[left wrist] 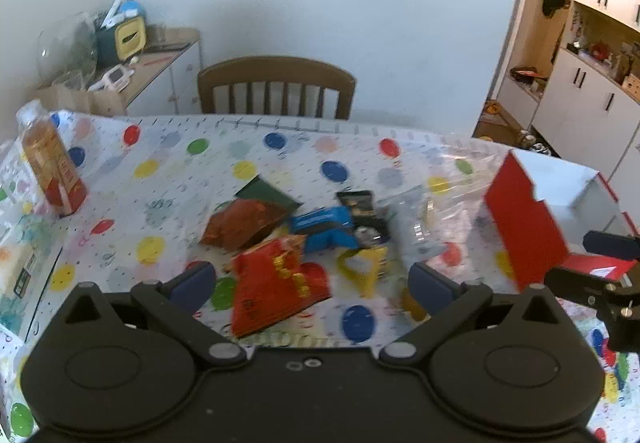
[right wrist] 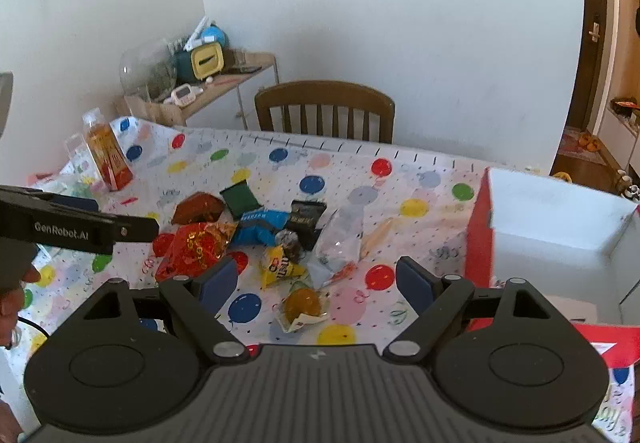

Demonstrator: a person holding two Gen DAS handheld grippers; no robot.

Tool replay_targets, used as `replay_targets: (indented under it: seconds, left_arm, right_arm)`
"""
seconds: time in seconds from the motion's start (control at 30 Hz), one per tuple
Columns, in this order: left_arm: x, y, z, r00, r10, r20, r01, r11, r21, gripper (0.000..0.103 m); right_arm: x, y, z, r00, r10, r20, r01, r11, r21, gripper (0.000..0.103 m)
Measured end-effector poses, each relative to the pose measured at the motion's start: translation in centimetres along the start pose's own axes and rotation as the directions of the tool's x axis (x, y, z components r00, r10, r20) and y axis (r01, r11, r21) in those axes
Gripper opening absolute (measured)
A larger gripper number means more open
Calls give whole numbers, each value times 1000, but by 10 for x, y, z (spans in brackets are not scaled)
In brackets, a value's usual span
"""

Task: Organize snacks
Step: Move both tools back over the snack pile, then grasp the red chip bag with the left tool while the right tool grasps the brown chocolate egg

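Note:
Several snack packets lie piled mid-table: a red one [left wrist: 276, 291] [right wrist: 192, 251], brown [left wrist: 240, 223], green [right wrist: 240, 199], blue [left wrist: 324, 229] [right wrist: 260, 229], black [right wrist: 306, 219], yellow [left wrist: 364, 267] [right wrist: 280, 267], a clear bag [right wrist: 340, 239] and a round amber wrapped sweet [right wrist: 302, 305]. My left gripper [left wrist: 312, 277] hovers open just short of the red packet, holding nothing. The right gripper [right wrist: 318, 275] is open too, above the sweet and yellow packet, with nothing between its pads. An open red box with a white inside [left wrist: 528, 219] [right wrist: 552, 227] stands at the right.
An orange drink bottle [left wrist: 52, 167] [right wrist: 106, 153] stands at the table's far left. A wooden chair [left wrist: 276, 87] is tucked in at the far edge. Balloon-print cloth [right wrist: 416, 171] covers the table. A cluttered sideboard [left wrist: 160, 55] stands behind on the left.

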State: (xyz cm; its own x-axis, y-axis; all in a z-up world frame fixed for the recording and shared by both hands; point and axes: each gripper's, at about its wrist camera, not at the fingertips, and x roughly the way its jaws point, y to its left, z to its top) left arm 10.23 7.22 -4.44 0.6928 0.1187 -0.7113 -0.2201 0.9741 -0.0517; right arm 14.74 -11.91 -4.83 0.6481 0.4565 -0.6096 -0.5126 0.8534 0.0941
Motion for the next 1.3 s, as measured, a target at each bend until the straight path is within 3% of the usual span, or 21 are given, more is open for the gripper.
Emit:
replay_targets:
  seconds: [0.27,0.43,0.73,1.07,1.23,1.3]
  left_arm:
    - [35,32,-1,999,17,-52,-19,999,-28,102]
    - [69,46,-1,992,33,-124,-41,997,-63,102]
    - [114,56,5,978,12,-209,-41,990,-138,100]
    - [146,63,5,958,-51,-283,-20,970,-244,88]
    - [153,61,4,952,-60,-300,-21,965,-260,85]
    - [155,61,3,950,-66,-305,-18,964,-265,83]
  right_arm:
    - [42,14,-11,998,-1,-60,2,1000,20,87]
    - [73,16,-21,994,-14,-111,18,999,28,86]
    - [124,6,-29,979,-39,-201,60,993,100,86]
    - [155,7,-34,967,-40,-250,70,991,112,86]
    - [165,5,-36,961,-40,-274,79,988,133,78]
    - [167,6,-37,959,-36,-280,77,988,136,66]
